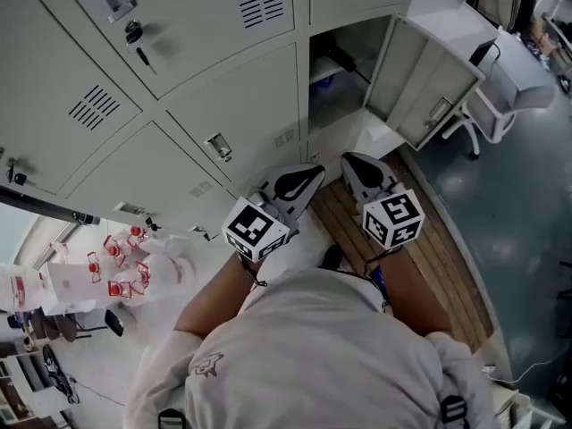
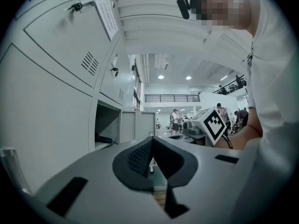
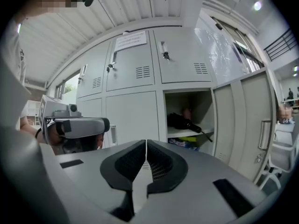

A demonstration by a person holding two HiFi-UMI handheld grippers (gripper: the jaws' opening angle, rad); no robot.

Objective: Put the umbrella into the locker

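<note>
A black folded umbrella (image 3: pixel 184 122) lies on the shelf inside the open locker (image 3: pixel 187 101), its handle sticking out toward the door side. In the left gripper view the umbrella (image 2: pixel 104 139) shows as a dark shape on the same shelf. Both grippers hang level in front of the locker bank, apart from the umbrella. My left gripper (image 1: pixel 308 179) (image 2: pixel 152 143) is shut with nothing in it. My right gripper (image 1: pixel 353 164) (image 3: pixel 146 146) is shut and empty too. It points toward the closed doors just left of the open compartment (image 1: pixel 335 88).
The locker door (image 1: pixel 420 79) (image 3: pixel 243 120) stands swung out to the right. Blue and yellow items (image 3: pixel 184 143) lie under the shelf. Closed lockers with keys (image 1: pixel 134 34) fill the left. A white chair (image 1: pixel 500 96) stands at the right, and wooden flooring (image 1: pixel 357 231) lies underfoot.
</note>
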